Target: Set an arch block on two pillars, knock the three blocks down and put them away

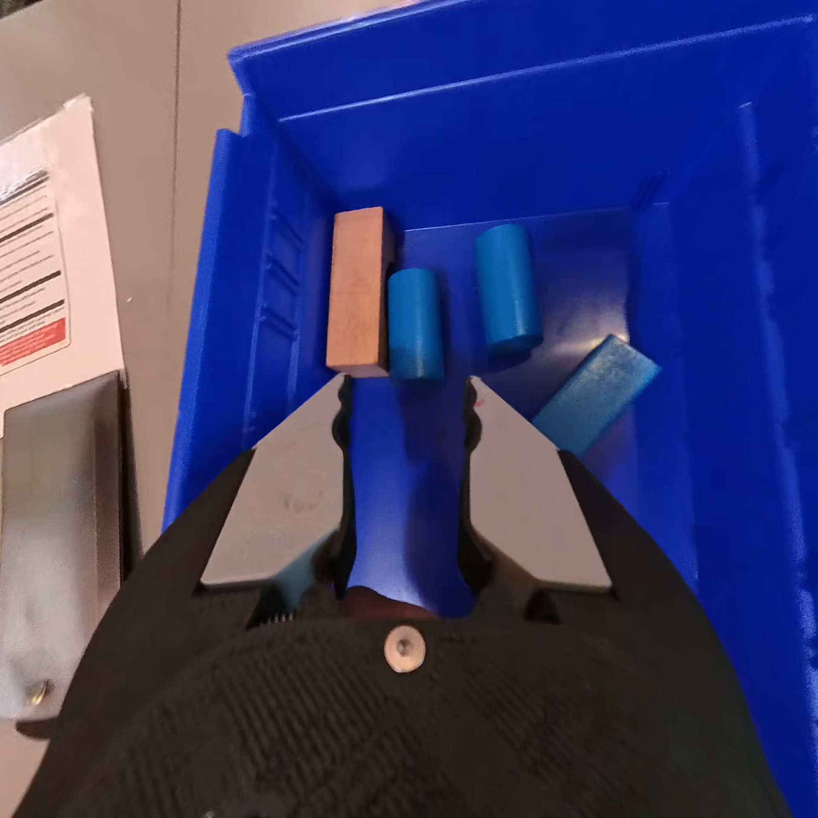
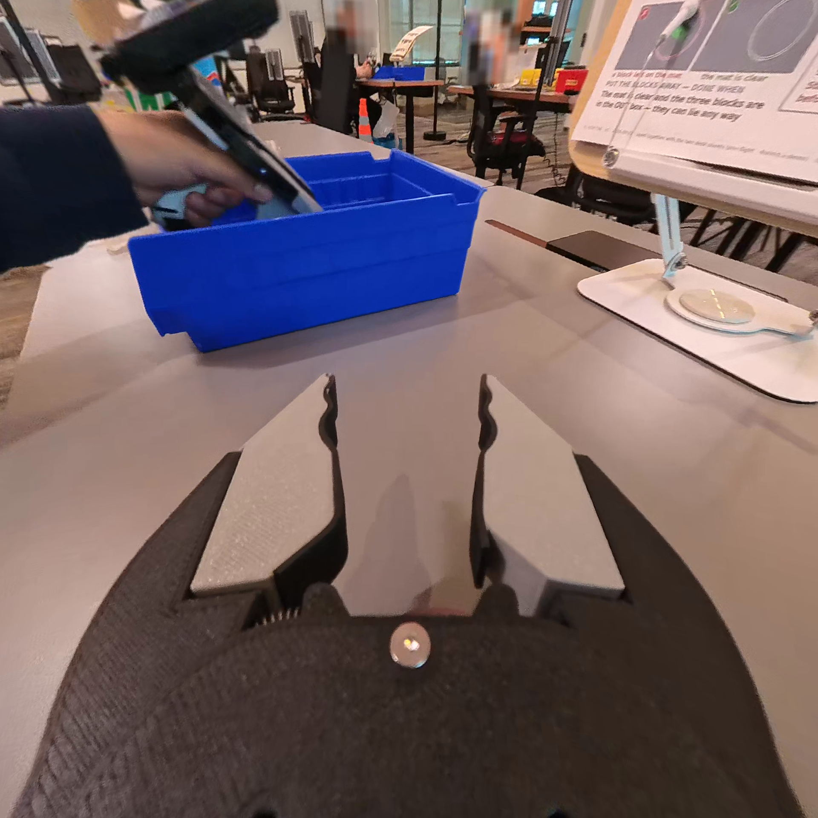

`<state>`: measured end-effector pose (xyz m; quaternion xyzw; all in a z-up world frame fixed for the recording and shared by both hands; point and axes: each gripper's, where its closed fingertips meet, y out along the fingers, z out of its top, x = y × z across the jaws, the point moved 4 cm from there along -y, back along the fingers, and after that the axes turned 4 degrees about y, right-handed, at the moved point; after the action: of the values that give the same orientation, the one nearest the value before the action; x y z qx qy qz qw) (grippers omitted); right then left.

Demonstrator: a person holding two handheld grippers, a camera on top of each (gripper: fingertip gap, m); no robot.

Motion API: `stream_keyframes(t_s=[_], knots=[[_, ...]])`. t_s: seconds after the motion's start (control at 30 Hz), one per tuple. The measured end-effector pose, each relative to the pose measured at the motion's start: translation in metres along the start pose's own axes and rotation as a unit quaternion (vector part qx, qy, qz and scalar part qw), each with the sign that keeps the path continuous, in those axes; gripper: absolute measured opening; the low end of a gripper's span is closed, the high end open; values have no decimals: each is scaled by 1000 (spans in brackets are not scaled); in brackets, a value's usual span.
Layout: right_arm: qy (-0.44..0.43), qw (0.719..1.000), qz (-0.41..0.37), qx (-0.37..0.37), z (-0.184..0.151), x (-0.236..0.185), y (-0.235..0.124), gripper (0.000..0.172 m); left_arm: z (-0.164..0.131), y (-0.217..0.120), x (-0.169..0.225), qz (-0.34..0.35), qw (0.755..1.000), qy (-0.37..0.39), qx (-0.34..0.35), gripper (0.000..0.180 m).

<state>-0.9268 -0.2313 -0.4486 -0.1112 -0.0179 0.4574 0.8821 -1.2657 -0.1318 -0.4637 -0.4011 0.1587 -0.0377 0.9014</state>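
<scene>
In the left wrist view my left gripper [image 1: 407,378] hangs open and empty over the inside of the blue bin [image 1: 487,146]. On the bin floor lie a wooden arch block [image 1: 356,292] on its side by the left wall, two blue cylinders [image 1: 415,325] [image 1: 508,290] and a blue rectangular block [image 1: 595,394] at the right. In the right wrist view my right gripper [image 2: 407,376] is open and empty above the bare grey table [image 2: 531,398]. The blue bin [image 2: 305,270] stands ahead at the left, with the left gripper [image 2: 283,190] and a hand reaching into it.
A white stand base [image 2: 708,318] with an instruction board [image 2: 708,79] stands at the right of the table. A paper sheet [image 1: 40,248] and a dark plate [image 1: 62,464] lie left of the bin. Desks and chairs fill the background. The wooden arch block [image 1: 356,292] is about 6 centimeters from my left fingertips and 35 centimeters from my right.
</scene>
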Motion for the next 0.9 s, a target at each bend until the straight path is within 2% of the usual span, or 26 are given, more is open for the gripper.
stream_keyframes(t_s=[0.13, 0.2, 0.33, 0.37, 0.43, 0.47, 0.5, 0.57, 0.6, 0.7, 0.77, 0.9], knots=[[-8, 1000, 16, 0, 0, -8, 1, 58, 5, 21, 2, 3, 999, 13, -32, 46], [-11, 1000, 20, -2, -1, -10, 2, 57, 3, 31, 2, 11, 999, 16, -44, 50], [-8, 1000, 26, -8, -3, -12, 4, 57, 6, 34, -1, 27, 998, 20, -51, 46], [-8, 1000, 27, -9, -3, -12, 4, 57, 7, 31, 1, 19, 998, 24, -50, 37], [-9, 1000, 27, -8, -2, -12, 3, 57, 8, 25, 7, -8, 999, 25, -39, 5], [-10, 1000, 26, -6, -1, -12, 2, 57, 7, 23, 8, -21, 999, 26, -36, 1], [-10, 1000, 27, -5, -1, -12, 2, 57, 6, 23, 9, -31, 999, 24, -36, 5], [-8, 999, 32, -8, -2, -14, 3, 57, 1, 24, 10, -44, 997, 23, -53, 36], [-8, 999, 34, -10, -3, -15, 4, 57, -1, 26, 10, -44, 997, 25, -61, 43], [-17, 999, 35, -13, -3, -18, 4, 57, -6, 36, 13, -42, 994, 43, -91, 43], [-22, 999, 34, -11, -2, -19, 3, 56, -3, 42, 13, -33, 994, 46, -88, 33], [-31, 999, 35, -4, 1, -21, 0, 55, 3, 48, 14, -24, 995, 44, -88, 33]])
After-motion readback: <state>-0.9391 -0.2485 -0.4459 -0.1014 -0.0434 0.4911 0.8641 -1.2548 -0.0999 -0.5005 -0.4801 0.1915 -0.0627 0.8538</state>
